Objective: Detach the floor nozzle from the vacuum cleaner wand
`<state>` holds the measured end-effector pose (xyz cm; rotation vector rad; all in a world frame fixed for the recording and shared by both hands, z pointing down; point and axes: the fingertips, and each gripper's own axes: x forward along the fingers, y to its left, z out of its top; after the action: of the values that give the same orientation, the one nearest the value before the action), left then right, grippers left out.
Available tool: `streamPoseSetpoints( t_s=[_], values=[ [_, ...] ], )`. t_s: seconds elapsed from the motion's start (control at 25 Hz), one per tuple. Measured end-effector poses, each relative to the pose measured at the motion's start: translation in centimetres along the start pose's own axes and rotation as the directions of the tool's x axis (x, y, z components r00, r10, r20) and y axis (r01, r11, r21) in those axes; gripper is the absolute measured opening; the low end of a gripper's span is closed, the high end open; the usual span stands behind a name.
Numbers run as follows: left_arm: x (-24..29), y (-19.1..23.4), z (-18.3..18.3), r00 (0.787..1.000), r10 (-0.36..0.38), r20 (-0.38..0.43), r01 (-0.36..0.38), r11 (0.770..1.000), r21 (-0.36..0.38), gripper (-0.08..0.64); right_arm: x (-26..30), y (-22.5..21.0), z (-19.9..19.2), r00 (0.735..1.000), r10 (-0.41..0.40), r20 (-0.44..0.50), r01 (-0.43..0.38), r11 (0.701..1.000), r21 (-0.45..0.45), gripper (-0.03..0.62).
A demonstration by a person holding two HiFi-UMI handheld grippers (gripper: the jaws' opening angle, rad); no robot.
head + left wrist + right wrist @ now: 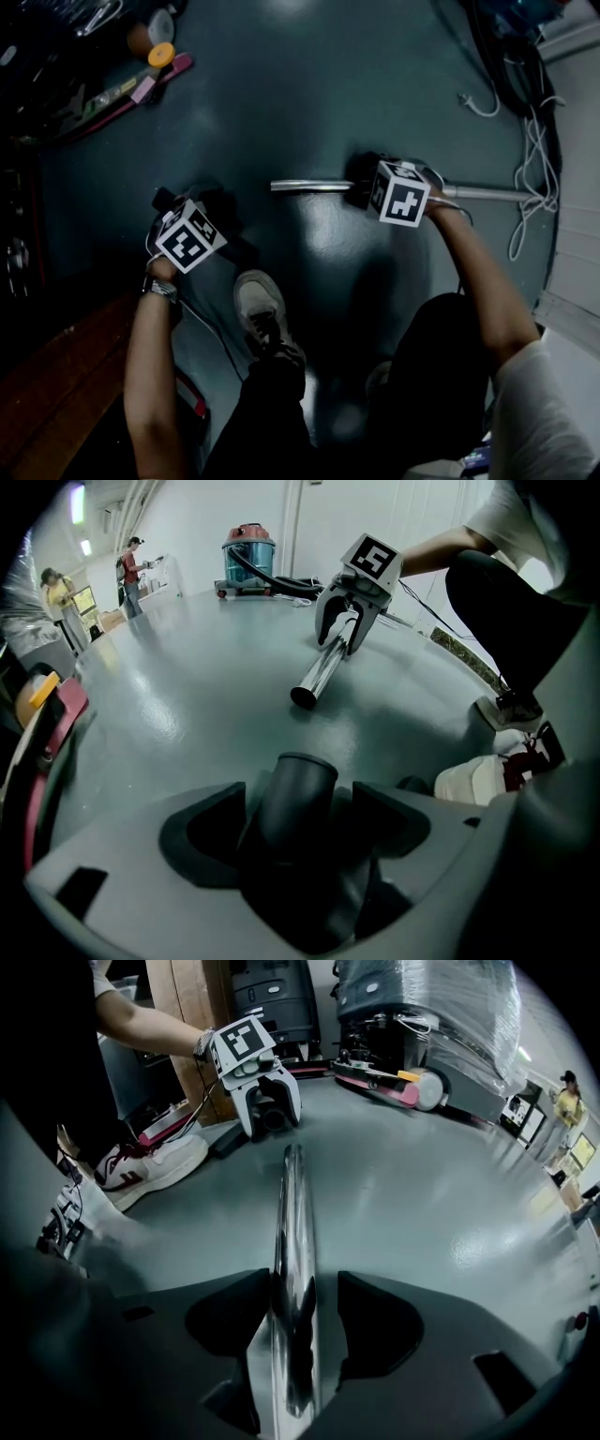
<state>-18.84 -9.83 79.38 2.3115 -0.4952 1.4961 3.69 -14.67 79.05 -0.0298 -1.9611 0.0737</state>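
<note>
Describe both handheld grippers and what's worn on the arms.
The left gripper and right gripper are pale grey, two-jawed, dark-padded, each topped by a white cube with black square markers. The left wrist wears a wristband; the right arm a white short sleeve.

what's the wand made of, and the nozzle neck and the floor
The wand looks like polished, chrome-like metal: it mirrors its surroundings and carries a sharp bright streak. The nozzle neck is probably moulded plastic, dark grey and matte, with no reflections on it. The floor looks like smooth grey-green paint or epoxy coating, semi-gloss with soft glare patches; what lies under the coating cannot be told.
</note>
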Motion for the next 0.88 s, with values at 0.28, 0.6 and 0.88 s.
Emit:
streamPoseSetpoints(
  t_s=[0.28, 0.6, 0.88],
  values=[
    [-3.6, 1.6, 2.3, 0.979, 0.087, 0.185, -0.070, 0.992, -0.101, 0.370, -2.2, -0.3, 1.1, 0.996, -0.011, 0.088, 0.004, 0.997, 0.078, 0.229],
    [-8.2, 3.3, 5.8, 0.903, 0.223, 0.367, -0.159, 0.967, -0.197, 0.285, -5.7, -2.1, 3.7, 0.957, -0.100, 0.273, 0.033, 0.970, 0.242, 0.229],
    [-12.0, 5.0, 9.8, 0.765, 0.391, 0.512, -0.300, 0.919, -0.255, 0.150, -10.8, -6.1, 7.1, 0.857, -0.382, 0.346, 0.310, 0.918, 0.247, 0.083]
  ],
)
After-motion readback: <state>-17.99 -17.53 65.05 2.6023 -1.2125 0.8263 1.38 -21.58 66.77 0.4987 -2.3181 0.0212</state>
